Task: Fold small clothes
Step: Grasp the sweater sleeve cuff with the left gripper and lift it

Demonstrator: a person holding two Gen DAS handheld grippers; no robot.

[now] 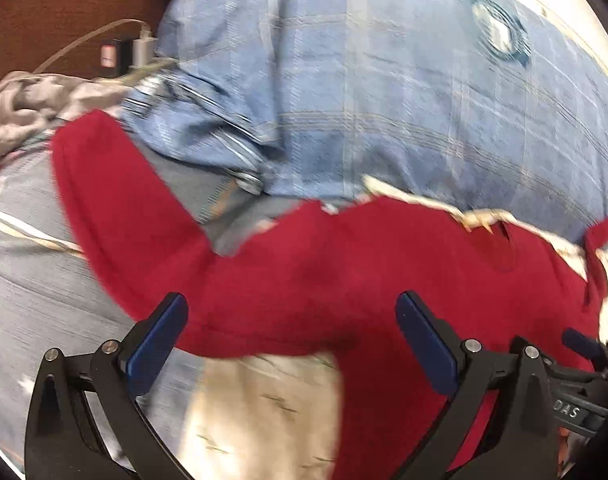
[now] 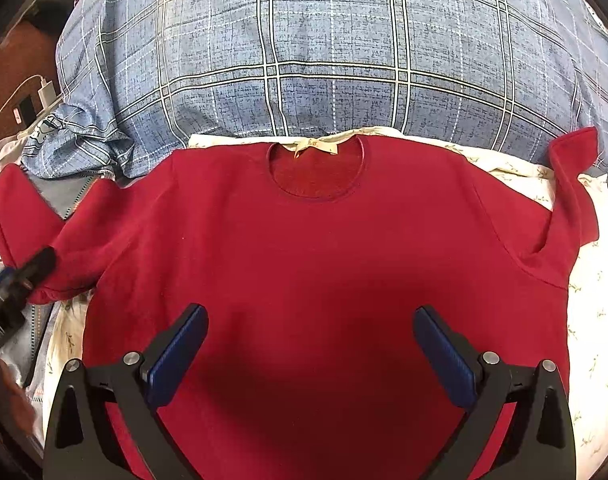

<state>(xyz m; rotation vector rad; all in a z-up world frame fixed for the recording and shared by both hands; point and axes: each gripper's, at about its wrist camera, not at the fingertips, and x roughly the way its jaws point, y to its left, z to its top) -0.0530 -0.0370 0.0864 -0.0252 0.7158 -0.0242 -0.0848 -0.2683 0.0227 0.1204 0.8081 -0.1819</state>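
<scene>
A red short-sleeved shirt lies flat, front up, on a cream floral sheet, neckline away from me. My right gripper is open and empty, hovering over the shirt's lower middle. My left gripper is open and empty over the shirt near its left sleeve; the left wrist view is motion-blurred. The left gripper also shows in the right wrist view by that sleeve's hem. The right gripper shows at the far right edge of the left wrist view.
A blue plaid quilt is bunched behind the shirt. A grey crumpled cloth lies at the far left. A white charger with cable sits on a brown surface beyond.
</scene>
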